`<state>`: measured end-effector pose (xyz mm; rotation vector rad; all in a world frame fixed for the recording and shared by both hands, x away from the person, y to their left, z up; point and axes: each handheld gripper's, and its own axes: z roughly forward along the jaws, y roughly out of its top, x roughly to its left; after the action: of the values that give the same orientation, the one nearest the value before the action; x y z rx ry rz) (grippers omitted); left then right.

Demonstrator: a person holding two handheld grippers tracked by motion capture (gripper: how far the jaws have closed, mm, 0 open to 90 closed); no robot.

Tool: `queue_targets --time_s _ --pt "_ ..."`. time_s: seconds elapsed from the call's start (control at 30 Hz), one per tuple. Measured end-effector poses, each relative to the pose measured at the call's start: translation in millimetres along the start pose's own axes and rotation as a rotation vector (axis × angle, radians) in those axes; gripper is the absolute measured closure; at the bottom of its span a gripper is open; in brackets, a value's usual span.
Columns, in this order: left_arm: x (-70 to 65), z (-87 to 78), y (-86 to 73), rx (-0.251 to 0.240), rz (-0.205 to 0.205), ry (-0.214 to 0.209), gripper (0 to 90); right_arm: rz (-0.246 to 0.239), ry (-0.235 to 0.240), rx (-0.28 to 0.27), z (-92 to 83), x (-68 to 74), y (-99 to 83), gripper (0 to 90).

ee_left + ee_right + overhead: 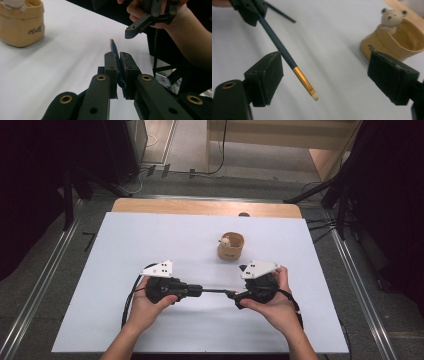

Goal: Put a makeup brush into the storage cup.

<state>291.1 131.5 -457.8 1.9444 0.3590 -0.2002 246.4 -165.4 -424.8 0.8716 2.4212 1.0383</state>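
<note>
A thin brush with a dark handle, gold ferrule and pale tip is held level above the white table. My left gripper is shut on its handle; in the left gripper view the pads clamp the brush between them. My right gripper is open, its jaws wide apart, and the brush tip hangs between them nearer the left pad, touching neither. In the high view the right gripper faces the left one across the brush.
A tan cup-shaped holder with a small bear figure on its rim stands behind the grippers. The white table cover ends in a wooden edge at the back. Cables trail from both grippers.
</note>
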Motion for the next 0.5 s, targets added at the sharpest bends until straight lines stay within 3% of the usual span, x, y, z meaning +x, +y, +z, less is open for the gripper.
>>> queue_targets --time_s 0.07,0.3,0.5 --pt "0.1 -1.9 0.1 -0.009 0.000 0.018 86.4 0.037 -0.032 -0.027 0.2 0.2 -0.7 10.6" --pt "0.0 -8.7 0.7 -0.047 -0.003 0.076 86.3 0.207 -0.001 -0.103 0.5 -7.3 -5.8 2.7" --pt "-2.2 -15.0 1.3 -0.090 0.010 0.161 86.4 0.305 -0.017 -0.163 -0.2 -6.7 -8.7 1.5"
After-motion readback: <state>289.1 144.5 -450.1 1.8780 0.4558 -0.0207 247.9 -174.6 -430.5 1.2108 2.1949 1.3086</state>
